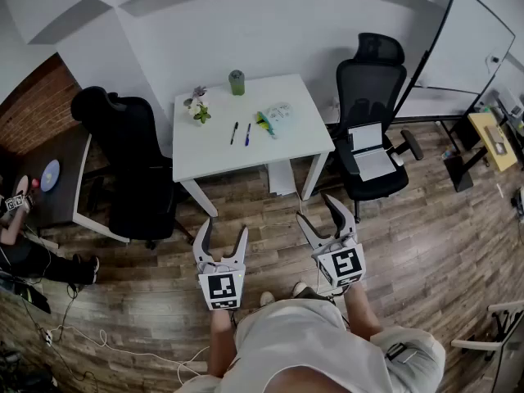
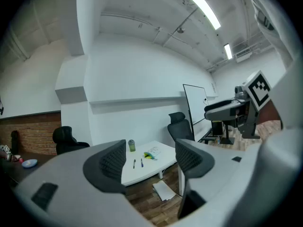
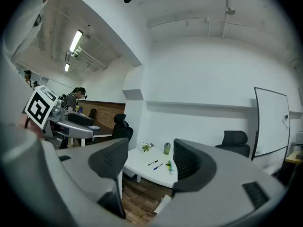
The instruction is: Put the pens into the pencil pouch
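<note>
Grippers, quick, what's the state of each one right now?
Left gripper: open, holding nothing.
Right gripper: open, holding nothing.

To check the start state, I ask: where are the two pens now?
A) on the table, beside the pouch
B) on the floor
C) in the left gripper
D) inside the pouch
A: the pens lie on the white table just left of the pouch in the head view; the left gripper and the right gripper are open and empty.
</note>
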Tool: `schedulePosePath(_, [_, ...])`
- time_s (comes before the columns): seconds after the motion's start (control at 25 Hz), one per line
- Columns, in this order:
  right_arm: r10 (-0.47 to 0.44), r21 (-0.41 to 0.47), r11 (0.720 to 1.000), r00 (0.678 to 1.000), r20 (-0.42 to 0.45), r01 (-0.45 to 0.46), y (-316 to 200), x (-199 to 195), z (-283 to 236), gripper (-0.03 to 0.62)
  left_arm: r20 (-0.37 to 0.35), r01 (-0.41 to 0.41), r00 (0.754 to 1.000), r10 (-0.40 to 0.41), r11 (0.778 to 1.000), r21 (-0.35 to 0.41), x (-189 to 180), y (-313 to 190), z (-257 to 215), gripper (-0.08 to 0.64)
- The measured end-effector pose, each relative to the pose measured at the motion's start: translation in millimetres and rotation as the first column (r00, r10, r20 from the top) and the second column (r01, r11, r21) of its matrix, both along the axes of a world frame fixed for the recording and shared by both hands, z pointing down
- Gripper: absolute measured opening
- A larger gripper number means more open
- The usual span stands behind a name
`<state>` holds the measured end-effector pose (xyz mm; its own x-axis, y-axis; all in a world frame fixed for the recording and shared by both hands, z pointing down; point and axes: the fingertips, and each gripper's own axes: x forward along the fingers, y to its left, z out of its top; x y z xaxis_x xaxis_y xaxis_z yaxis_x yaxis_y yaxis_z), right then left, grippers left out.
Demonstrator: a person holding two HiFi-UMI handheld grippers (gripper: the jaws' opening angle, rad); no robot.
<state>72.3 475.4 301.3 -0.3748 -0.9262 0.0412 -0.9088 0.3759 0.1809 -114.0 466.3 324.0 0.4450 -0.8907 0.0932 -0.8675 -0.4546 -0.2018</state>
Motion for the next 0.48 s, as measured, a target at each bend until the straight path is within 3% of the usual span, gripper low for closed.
schedulePosePath(0.48, [0.004, -0.04, 0.999, 1.0, 0.007, -0.003, -8.9, -45.9, 14.9, 0.308, -0.035, -0.028, 0.999, 0.029, 0.999, 0.023, -24.7, -13.7, 2.5, 0.318])
